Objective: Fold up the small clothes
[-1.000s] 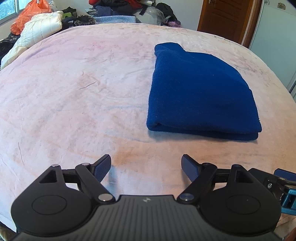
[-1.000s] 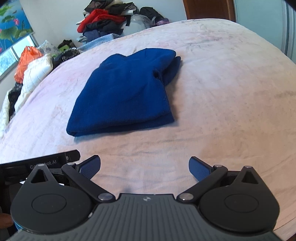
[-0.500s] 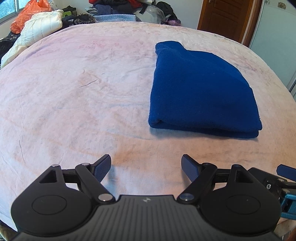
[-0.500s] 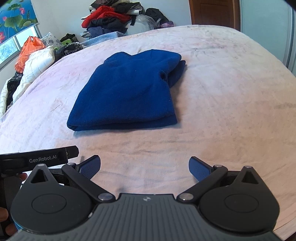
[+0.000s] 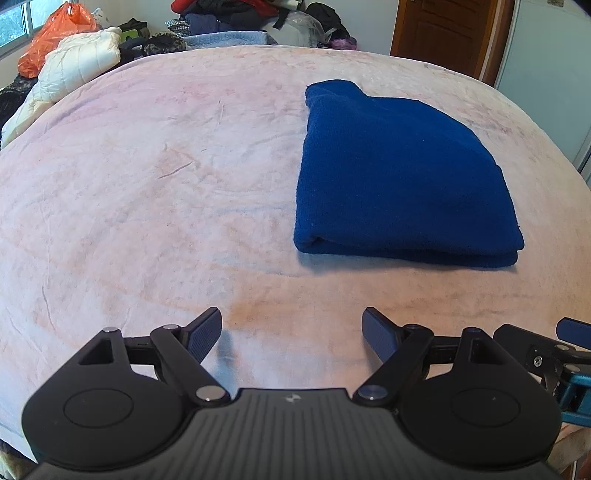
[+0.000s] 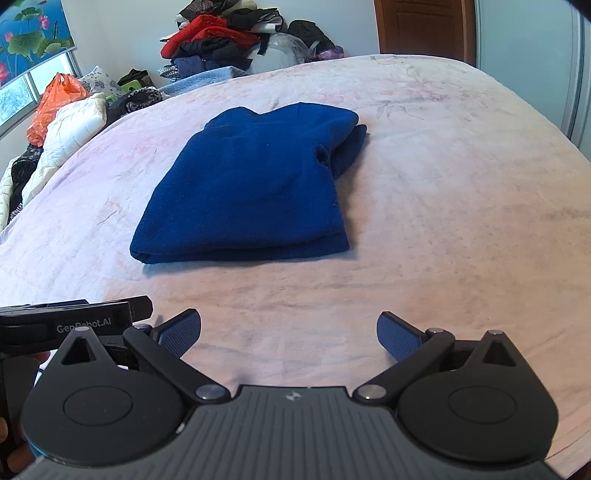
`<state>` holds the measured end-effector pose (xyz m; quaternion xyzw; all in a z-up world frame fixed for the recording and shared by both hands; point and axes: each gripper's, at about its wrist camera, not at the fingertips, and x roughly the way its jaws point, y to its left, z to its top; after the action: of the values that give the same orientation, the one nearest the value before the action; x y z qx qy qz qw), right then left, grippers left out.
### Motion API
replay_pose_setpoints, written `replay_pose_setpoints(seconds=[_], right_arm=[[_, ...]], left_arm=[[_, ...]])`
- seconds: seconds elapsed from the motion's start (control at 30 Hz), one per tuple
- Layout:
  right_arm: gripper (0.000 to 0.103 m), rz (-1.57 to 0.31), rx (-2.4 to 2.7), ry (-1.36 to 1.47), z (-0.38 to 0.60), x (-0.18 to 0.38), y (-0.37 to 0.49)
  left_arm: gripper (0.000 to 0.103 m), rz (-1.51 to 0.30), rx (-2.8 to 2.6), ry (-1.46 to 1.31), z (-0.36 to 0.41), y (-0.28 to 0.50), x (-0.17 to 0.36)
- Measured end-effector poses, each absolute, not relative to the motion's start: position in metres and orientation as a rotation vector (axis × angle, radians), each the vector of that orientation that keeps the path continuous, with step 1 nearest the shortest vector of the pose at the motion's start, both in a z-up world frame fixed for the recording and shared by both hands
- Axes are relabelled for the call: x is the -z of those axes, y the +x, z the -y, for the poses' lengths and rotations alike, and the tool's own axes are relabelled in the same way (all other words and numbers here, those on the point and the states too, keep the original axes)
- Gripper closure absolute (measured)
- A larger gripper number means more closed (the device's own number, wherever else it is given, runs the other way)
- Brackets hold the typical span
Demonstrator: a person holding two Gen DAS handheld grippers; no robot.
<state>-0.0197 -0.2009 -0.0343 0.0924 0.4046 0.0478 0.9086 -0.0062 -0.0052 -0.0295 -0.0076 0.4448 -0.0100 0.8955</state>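
Note:
A dark blue fleece garment (image 5: 399,177) lies folded into a thick rectangle on the pale pink bed cover (image 5: 147,184). In the right wrist view the same garment (image 6: 251,184) sits ahead and slightly left, a sleeve end sticking out at its far right. My left gripper (image 5: 291,332) hovers near the front of the bed, open, nothing between its blue pads, the garment ahead to its right. My right gripper (image 6: 288,332) is open too and holds nothing, a short way in front of the garment's near folded edge.
A heap of clothes (image 6: 221,40) lies beyond the bed's far edge. A white quilted item (image 5: 70,74) and an orange plastic bag (image 5: 51,37) sit at the far left. A wooden door (image 5: 447,33) stands at the back right. The other gripper's body (image 6: 66,325) shows at left.
Both grippers stay in place and open. The right wrist view has rolled slightly, so the garment looks more level now. The garment lies as before.

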Motion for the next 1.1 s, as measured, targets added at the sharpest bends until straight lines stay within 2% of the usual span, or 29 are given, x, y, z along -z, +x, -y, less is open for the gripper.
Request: replay_pose_setpoints(seconds=[1.1], right_arm=[[0.0, -0.839, -0.113, 0.176, 0.1993, 0.0385, -0.0179]], left_arm=[[0.02, -0.941, 0.009, -0.035, 0.0008, -0.0092, 0.0305]])
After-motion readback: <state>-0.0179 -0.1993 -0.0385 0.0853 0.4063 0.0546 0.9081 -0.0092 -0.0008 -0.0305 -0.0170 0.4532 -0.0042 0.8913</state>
